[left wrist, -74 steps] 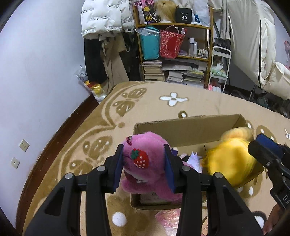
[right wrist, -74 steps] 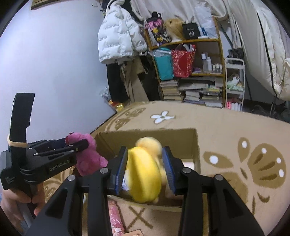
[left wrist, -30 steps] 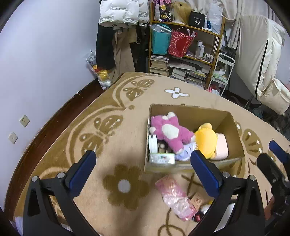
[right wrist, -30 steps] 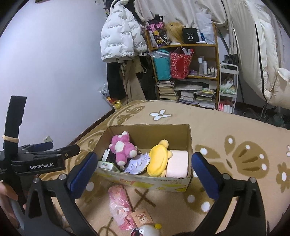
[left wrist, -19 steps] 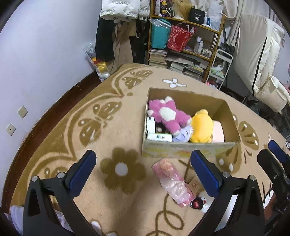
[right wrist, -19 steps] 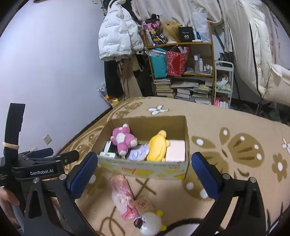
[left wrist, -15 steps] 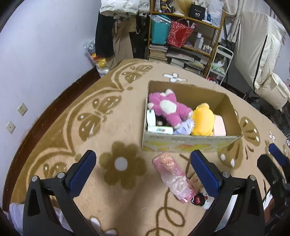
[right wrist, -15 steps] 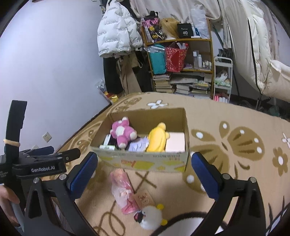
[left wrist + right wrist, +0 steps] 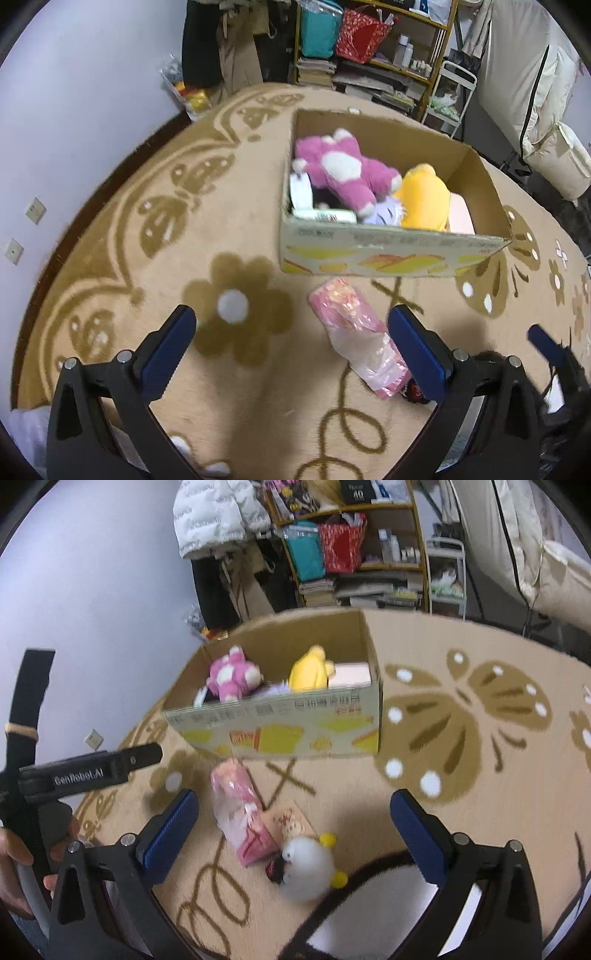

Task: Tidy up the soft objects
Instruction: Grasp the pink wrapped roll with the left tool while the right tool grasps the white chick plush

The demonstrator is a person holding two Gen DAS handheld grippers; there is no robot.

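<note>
A cardboard box [image 9: 388, 254] [image 9: 280, 734] stands on the patterned rug. Inside lie a pink plush bear [image 9: 340, 170] [image 9: 232, 677], a yellow plush [image 9: 424, 201] [image 9: 310, 672] and a pale pink block [image 9: 351, 674]. In front of the box a pink toy in a clear bag [image 9: 358, 332] [image 9: 240, 812] lies on the rug. Beside it are a small flat packet [image 9: 291, 821] and a white fluffy toy [image 9: 306, 864] with yellow bits. My left gripper [image 9: 295, 343] is open above the bagged toy. My right gripper [image 9: 293, 823] is open over the floor items, holding nothing.
A shelf [image 9: 343, 535] crammed with bags, books and bottles stands against the far wall, with coats [image 9: 221, 517] hanging beside it. A white cart [image 9: 447, 92] and cream bedding [image 9: 554, 162] are at the right. A dark furry shape [image 9: 369, 886] lies near the right gripper.
Both grippers let go of the pink bear and yellow plush into the box, opened wide, and drew back and down toward the items on the rug.
</note>
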